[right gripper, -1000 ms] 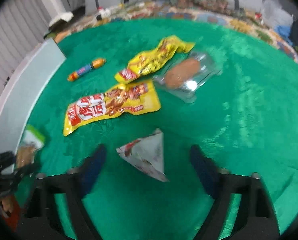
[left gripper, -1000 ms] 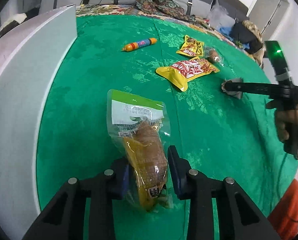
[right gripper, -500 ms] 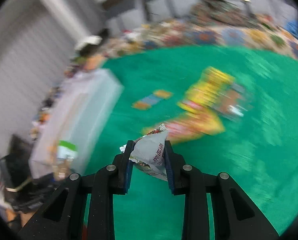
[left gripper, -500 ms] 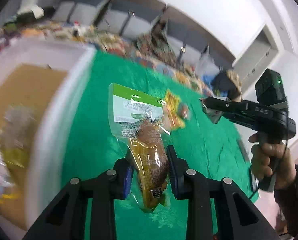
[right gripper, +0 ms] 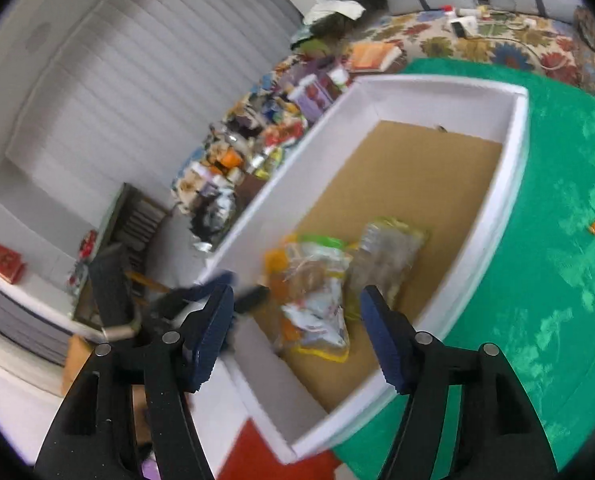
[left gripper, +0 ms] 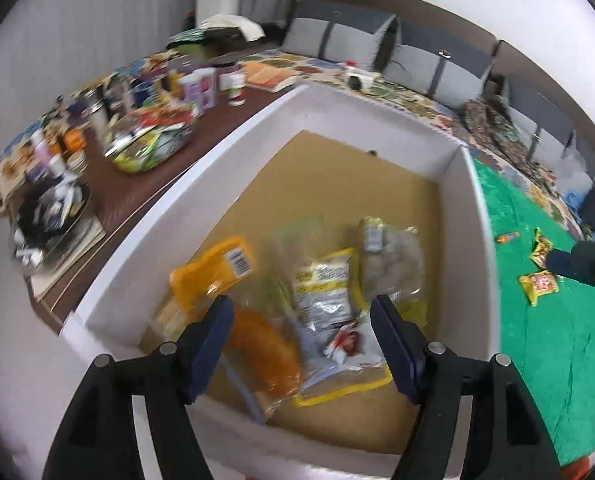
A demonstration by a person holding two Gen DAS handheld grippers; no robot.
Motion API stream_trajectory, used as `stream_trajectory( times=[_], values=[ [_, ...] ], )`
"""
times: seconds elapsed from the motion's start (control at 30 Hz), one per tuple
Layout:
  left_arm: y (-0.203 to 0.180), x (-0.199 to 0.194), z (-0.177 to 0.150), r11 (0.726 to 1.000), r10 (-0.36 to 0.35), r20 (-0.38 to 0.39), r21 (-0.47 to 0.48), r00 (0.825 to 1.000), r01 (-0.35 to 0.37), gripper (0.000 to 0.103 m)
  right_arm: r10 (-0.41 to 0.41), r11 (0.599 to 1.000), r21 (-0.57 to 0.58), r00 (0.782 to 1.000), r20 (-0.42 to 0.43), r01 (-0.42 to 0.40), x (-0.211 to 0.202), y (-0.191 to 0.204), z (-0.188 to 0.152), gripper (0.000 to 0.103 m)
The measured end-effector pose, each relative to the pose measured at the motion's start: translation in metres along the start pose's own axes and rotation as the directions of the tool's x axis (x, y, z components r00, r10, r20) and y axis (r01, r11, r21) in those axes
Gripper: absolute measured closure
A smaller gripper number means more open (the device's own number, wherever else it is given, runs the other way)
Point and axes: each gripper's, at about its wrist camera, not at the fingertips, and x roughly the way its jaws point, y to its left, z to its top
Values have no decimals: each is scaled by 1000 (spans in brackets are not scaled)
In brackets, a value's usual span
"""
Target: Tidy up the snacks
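Both grippers hang over a white box [left gripper: 485,240] with a cardboard floor. My left gripper [left gripper: 301,308] has its jaws opening, with nothing pressed between the pads. Below it lies the clear green-topped pack with a brown snack [left gripper: 265,344], blurred, among several other packs. My right gripper [right gripper: 295,300] also has its jaws opening and grips nothing. Under it the white triangular packet [right gripper: 317,316] rests on the pile, beside the green-topped pack [right gripper: 309,264]. The box [right gripper: 513,168] fills the middle of the right wrist view. An orange stick [left gripper: 507,237] and two yellow packs [left gripper: 539,283] lie on the green cloth.
A brown side table [left gripper: 137,200] crowded with bottles, jars and a bag of packets stands left of the box. The green cloth [right gripper: 557,272] spreads to the right. A sofa with grey cushions [left gripper: 337,38] runs along the back. The other gripper [left gripper: 577,266] shows at the right edge.
Both grippers swung from the green cloth to above the white box. The left jaws let go of the green-topped pack and the right jaws released the white triangular packet; both now lie in the box.
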Motion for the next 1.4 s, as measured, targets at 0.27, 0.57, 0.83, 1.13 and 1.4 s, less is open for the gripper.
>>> stream_trajectory(
  times=[0.27, 0.57, 0.83, 1.13, 1.4],
  values=[
    [-138, -25, -22, 951, -275, 45, 158, 960, 265, 13, -565, 824, 48, 813, 142, 565, -92, -148, -99, 27],
    [-361, 75, -93, 835, -358, -165, 383, 919, 394, 5, -834, 520, 386, 550, 36, 762, -227, -321, -218, 27],
    [-397, 147, -92, 873, -242, -108, 410, 964, 264, 5, -850, 494, 441, 522, 67, 749, -252, -374, -202, 24],
    [-405, 170, -95, 863, -178, -100, 462, 979, 204, 0, -852, 495, 427, 518, 70, 757, -244, -373, -198, 13],
    [-403, 170, -95, 863, -178, -100, 463, 979, 204, 0, -853, 494, 421, 518, 64, 761, -243, -373, -200, 12]
  ],
)
